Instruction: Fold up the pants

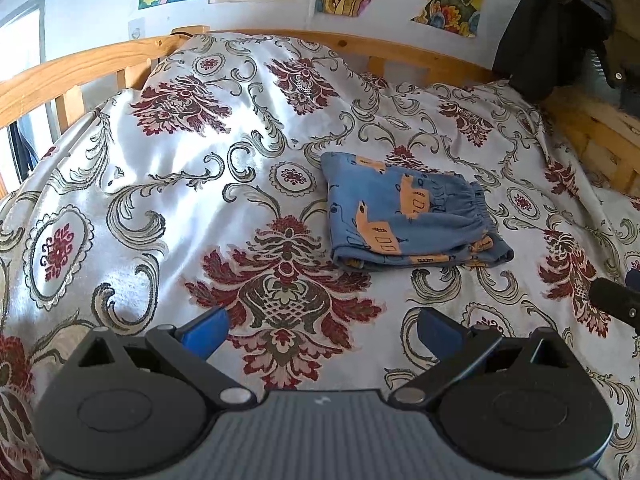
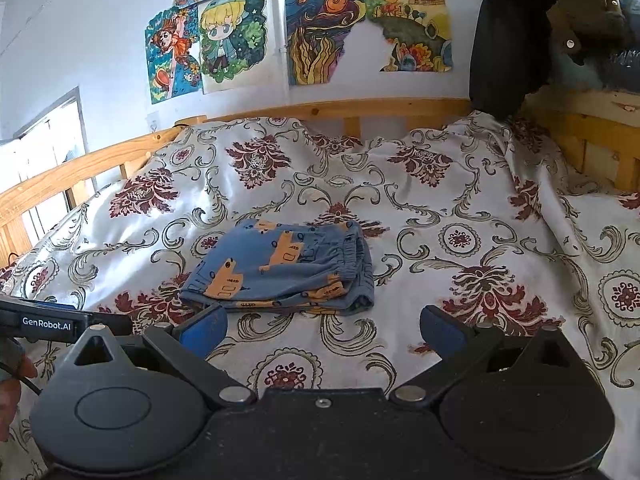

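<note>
Pants (image 1: 416, 216) folded into a compact blue bundle with orange print, lying flat on the bed cover (image 1: 192, 184). In the left wrist view the bundle sits at about 1 o'clock from the left gripper (image 1: 322, 330), well apart from it. Long axis runs roughly 10-to-4 o'clock; gathered elastic waistband faces 3 o'clock, folded edge toward 9 o'clock. Layered open edges show along the near side, around 6 o'clock.

Right wrist view: pants (image 2: 280, 268) sit near 12 o'clock, just ahead of the right gripper (image 2: 322, 330), not touching. Long axis here closer to 9-to-3 o'clock, waistband at the 3 o'clock end.

Both grippers spread wide, blue pads apart, nothing between them. Both hover over the floral cover.

Left gripper body with white lettering shows at 9 o'clock in the right wrist view, part of a hand (image 2: 12, 392) under it.

Wooden bed rail (image 2: 320, 110) at 12 o'clock, drawings (image 2: 232, 36) on the wall above, dark clothing (image 2: 504, 44) hanging at 2 o'clock.
</note>
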`<state>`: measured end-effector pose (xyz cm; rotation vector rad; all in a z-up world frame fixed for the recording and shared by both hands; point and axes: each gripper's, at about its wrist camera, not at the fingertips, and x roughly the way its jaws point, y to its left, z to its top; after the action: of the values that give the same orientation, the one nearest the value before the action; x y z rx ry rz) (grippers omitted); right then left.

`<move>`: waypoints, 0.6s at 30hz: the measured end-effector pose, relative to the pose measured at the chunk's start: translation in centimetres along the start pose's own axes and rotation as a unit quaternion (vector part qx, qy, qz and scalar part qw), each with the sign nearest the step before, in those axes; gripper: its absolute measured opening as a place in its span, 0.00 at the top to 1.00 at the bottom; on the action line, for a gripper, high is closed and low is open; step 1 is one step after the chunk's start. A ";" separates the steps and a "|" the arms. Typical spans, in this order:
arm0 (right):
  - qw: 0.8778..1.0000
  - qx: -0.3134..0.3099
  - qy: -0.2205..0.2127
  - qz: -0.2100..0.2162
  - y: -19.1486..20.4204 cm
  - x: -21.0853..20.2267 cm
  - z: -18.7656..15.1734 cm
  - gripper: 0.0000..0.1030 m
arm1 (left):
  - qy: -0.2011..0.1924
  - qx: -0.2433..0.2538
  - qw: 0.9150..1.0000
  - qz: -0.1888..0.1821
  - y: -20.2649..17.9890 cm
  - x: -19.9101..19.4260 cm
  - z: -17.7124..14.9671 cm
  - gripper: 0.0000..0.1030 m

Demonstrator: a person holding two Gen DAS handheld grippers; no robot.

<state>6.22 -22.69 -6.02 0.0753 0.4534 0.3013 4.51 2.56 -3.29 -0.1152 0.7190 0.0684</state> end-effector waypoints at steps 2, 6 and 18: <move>1.000 0.000 -0.001 0.000 0.0 0.0 0.0 0.01 | 0.000 0.000 1.000 0.000 0.0 0.0 0.0 0.00; 1.000 -0.001 -0.001 0.000 0.1 0.0 -0.1 0.01 | 0.000 0.000 1.000 0.000 0.0 0.0 -0.1 0.00; 1.000 -0.001 0.000 0.000 0.1 0.1 -0.1 0.01 | 0.002 -0.001 1.000 0.006 0.0 0.1 -0.1 0.00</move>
<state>6.20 -22.56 -6.07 0.0727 0.4531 0.3010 4.52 2.55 -3.43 -0.1141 0.7241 0.0797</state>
